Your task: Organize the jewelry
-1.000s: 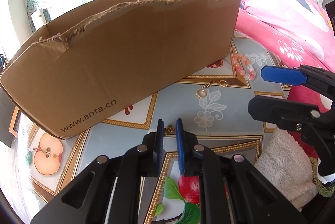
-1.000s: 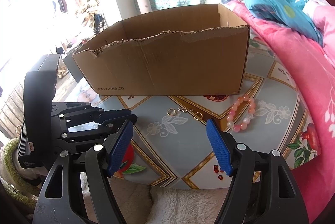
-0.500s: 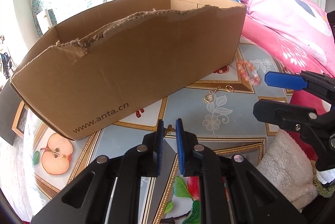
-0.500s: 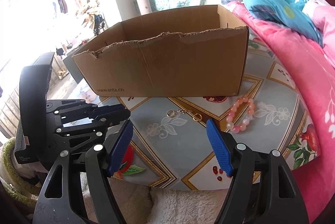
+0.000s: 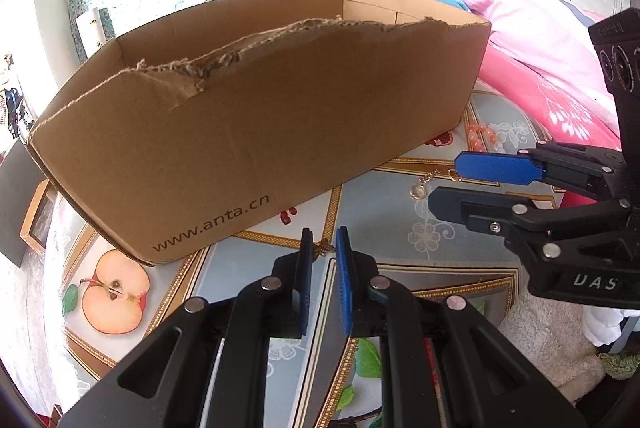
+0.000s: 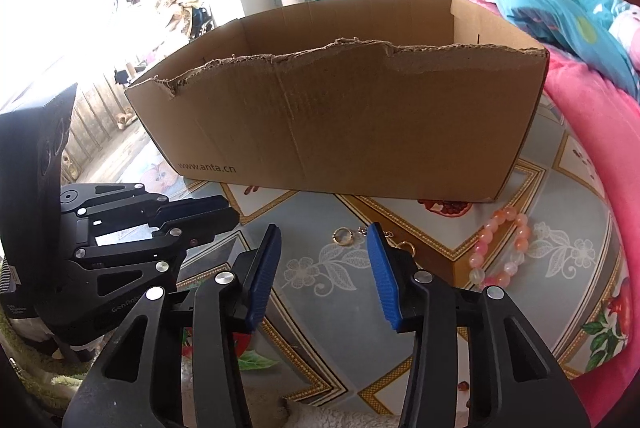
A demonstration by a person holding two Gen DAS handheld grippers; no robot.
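**Right claw starts to close over the gold chain**

Your right claw stood wide a second ago. Now it has come a little forward, toward the cardboard box, and its jaws are closing. The gold chain with its round pendant lies flat on the bench just in front of the box. In the right wrist view the pendant shows between the two blue pads, and the far pad covers a part of the chain. The pads do not press on it yet, so this claw is still released.

Your left claw has not changed. It is almost clenched, and a small gold piece sits between its tips. It looks pinched there, but it is too small to tell what it is.

The pink bead bracelet waits nearer the right edge of the bench, beside the pink blanket, apart from the chain.

I judge that the pick of the chain has begun. The chain is thin and lies flat, so bring the tips down to the bench before the jaws meet, or they may shut on nothing. After that, both pieces probably go into the box.
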